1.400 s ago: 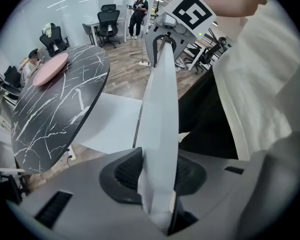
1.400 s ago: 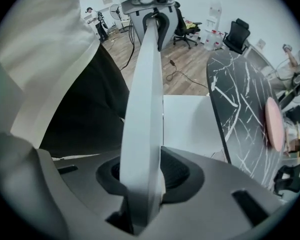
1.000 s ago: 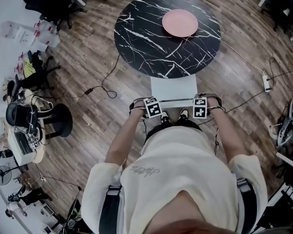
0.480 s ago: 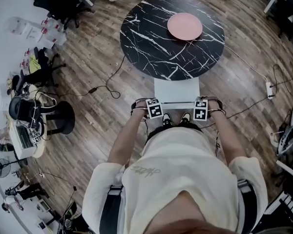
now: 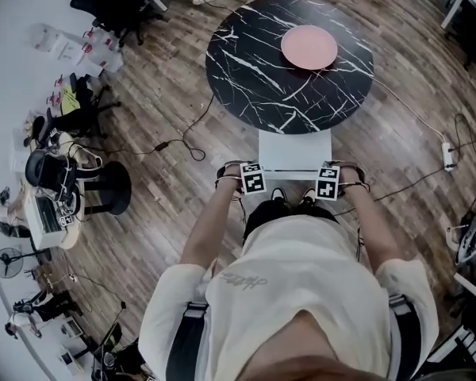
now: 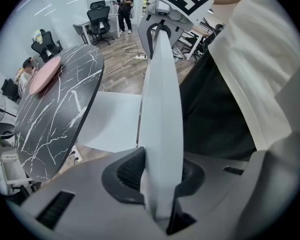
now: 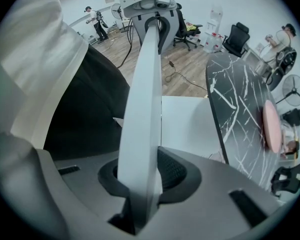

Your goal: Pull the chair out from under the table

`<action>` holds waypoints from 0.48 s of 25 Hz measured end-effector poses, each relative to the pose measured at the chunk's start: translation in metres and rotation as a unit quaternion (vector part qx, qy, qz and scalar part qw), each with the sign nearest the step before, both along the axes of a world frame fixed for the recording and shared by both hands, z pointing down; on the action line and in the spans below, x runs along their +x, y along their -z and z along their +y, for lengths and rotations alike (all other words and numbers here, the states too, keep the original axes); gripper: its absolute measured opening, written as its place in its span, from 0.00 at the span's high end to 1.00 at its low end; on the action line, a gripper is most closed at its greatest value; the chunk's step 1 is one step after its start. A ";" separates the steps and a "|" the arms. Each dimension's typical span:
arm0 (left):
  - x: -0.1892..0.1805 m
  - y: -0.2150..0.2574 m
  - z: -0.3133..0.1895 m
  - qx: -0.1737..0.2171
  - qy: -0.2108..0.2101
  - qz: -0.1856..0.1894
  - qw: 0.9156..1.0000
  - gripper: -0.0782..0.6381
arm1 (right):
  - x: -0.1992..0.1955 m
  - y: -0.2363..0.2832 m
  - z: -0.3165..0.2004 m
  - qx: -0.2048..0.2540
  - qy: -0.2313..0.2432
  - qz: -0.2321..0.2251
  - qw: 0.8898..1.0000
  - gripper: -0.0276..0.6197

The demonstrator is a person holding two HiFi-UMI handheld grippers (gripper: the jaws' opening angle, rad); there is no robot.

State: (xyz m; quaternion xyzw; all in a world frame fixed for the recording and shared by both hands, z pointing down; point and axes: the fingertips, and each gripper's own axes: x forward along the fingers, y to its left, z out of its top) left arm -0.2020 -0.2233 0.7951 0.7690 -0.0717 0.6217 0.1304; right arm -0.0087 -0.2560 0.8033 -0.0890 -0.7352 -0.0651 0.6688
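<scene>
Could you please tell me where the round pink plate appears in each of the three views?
Head view: round pink plate at the top, right of centre.
Left gripper view: far left, upper half, seen edge-on.
Right gripper view: far right, mid-height, edge-on.
Shared landmark: the round black marble-patterned table it lies on.

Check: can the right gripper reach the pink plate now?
Probably not: the right gripper is clamped on the chair back, and the pink plate lies across the table, beyond the seat.
</scene>
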 end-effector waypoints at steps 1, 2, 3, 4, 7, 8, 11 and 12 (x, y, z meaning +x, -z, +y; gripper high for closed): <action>0.000 -0.001 0.000 0.001 0.001 0.000 1.000 0.75 | 0.000 -0.001 0.000 0.000 0.000 0.001 1.000 0.82; -0.001 -0.002 0.003 0.000 0.001 -0.002 1.000 0.75 | -0.001 -0.002 0.002 -0.002 -0.001 0.001 1.000 0.82; -0.003 -0.003 0.006 -0.003 0.001 -0.005 1.000 0.75 | -0.003 -0.003 0.005 -0.004 -0.002 -0.001 1.000 0.82; -0.004 -0.003 0.007 -0.003 0.000 -0.008 1.000 0.75 | -0.004 -0.004 0.006 -0.005 -0.004 -0.002 1.000 0.82; -0.004 -0.002 0.002 0.001 -0.003 -0.014 1.000 0.75 | -0.003 -0.002 0.002 -0.006 -0.009 -0.001 1.000 0.82; -0.003 -0.002 0.002 0.002 -0.004 -0.017 1.000 0.75 | -0.002 -0.002 0.002 -0.005 -0.009 0.000 1.000 0.82; -0.002 -0.002 0.006 0.003 -0.008 -0.023 1.000 0.75 | -0.003 -0.001 0.005 -0.008 -0.009 0.000 1.000 0.82; -0.002 -0.002 0.009 0.002 -0.009 -0.024 1.000 0.75 | -0.003 -0.001 0.008 -0.009 -0.009 0.000 1.000 0.82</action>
